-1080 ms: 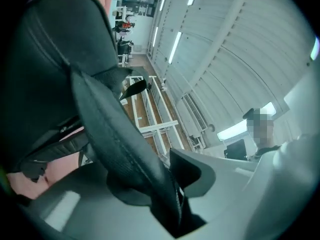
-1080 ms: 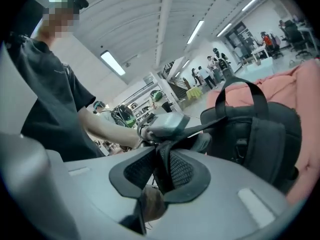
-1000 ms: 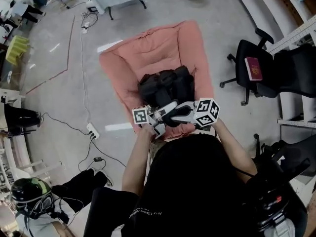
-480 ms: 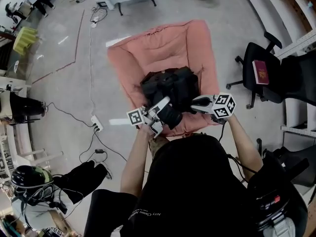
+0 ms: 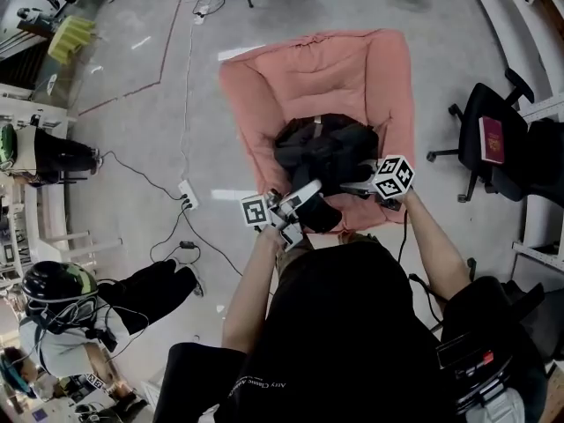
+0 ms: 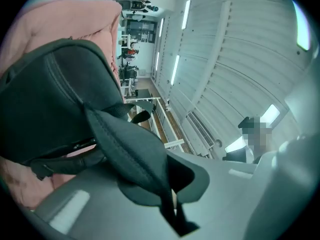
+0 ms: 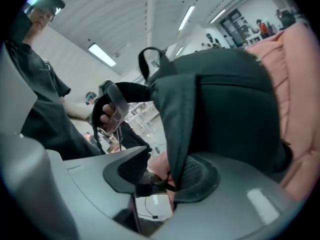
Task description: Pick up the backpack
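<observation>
Backpack point(image 5: 326, 148) sits in the hollow of the pink cushion point(image 5: 317, 64) on the floor. Its straps are on my side, so they're the nearest thing to grab.

Left gripper point(image 5: 310, 192): jaws clenched on the padded strap point(image 6: 127, 149), pinched flat near its lower end. That's my anchor, as I read it; it stops the pack sliding while the other side sets up.

Right gripper point(image 5: 352, 186): jaws spread, just been opening. The second strap point(image 7: 175, 119) hangs between them and lies against one pad, nothing squeezed. Looks like lining up for the second grip, so the load splits across both straps instead of hanging skewed off one.

Room:
- Cushion's raised sides flank the pack left and right, and the front lip is just under my grippers. Dragging toward me would likely snag; straight up looks free.
- Bare floor on the left, but a power strip point(image 5: 188, 190) and cables lie near my feet there.
- Office chair point(image 5: 480, 161) with a red book point(image 5: 492, 139) on it is well apart on the right.

Risk: a one-strap lift would tilt the pack, so close the right jaws first.
</observation>
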Motion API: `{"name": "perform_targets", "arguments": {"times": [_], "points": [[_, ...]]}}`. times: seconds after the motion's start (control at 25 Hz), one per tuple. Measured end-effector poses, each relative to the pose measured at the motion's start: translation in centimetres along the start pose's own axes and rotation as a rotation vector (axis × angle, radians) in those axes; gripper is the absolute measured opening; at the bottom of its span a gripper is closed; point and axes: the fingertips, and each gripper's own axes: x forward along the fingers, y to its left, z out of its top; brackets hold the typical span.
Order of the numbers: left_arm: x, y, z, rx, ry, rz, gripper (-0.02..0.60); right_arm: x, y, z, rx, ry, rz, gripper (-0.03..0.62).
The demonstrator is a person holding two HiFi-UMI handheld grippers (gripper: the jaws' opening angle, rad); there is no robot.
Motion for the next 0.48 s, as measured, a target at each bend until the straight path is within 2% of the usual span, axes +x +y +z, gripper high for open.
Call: {"name": "perform_targets", "arguments": {"times": [0.08,0.16,0.24,0.28,0.32,0.48], "points": [[-0.5,-0.1,0.1,0.004,-0.007,0.002,0.003,2.3,1.5,0.7,-0.044,0.003,0.032,0.195],[-0.9,-0.2,0.3,0.002,-0.025,0.004,0.003,4.1,1.0,1.4,-0.064,-0.017,-0.014,0.203],[-1.2,-0.1,0.6,-0.001,-0.063,0.012,0.003,5.4,0.2,2.0,-0.007,-0.064,-0.027,0.13],[-1.4,-0.1,0.8,-0.002,-0.083,0.013,0.003,5.9,0.0,2.2,0.046,-0.092,-0.011,0.077],[-1.7,-0.1,1.0,-0.001,-0.098,0.013,0.003,6.5,0.2,2.4,0.103,-0.115,0.019,0.06],[-2.4,-0.3,1.0,0.027,-0.099,0.015,0.005,8.1,3.4,3.2,0.233,-0.16,0.179,0.064]]}}
